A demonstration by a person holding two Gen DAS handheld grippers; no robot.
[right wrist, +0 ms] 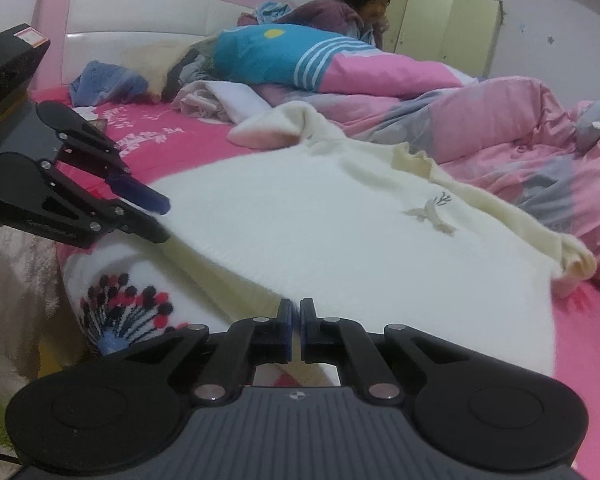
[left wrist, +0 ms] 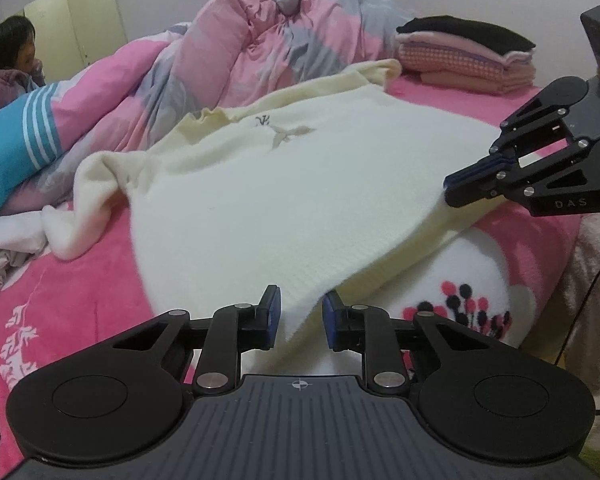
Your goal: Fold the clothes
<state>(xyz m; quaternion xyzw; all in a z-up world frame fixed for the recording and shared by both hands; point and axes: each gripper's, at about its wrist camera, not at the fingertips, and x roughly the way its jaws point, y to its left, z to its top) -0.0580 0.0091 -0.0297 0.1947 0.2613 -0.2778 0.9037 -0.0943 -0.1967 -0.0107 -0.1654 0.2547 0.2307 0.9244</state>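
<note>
A cream knit sweater point(left wrist: 260, 184) with a small embroidered bird lies front up on the pink bed cover point(left wrist: 80, 300). Its hem faces me and is lifted off the bed. In the left wrist view, my left gripper point(left wrist: 300, 316) has one hem corner between its blue pads, which close against the cloth. My right gripper point(left wrist: 450, 192) pinches the other hem corner at the right. In the right wrist view, the right gripper point(right wrist: 296, 320) is shut tight on the sweater point(right wrist: 320, 232) hem. The left gripper point(right wrist: 162, 218) sits at the left on the hem's far end. One sleeve is bunched near the quilt.
A pink and grey quilt point(left wrist: 260, 40) is heaped behind the sweater, beside a blue striped pillow point(left wrist: 16, 140). Folded clothes point(left wrist: 468, 56) are stacked at the back right and crumpled clothes point(left wrist: 4, 248) lie at the left. A person point(right wrist: 360, 0) sits by the headboard point(right wrist: 140, 12).
</note>
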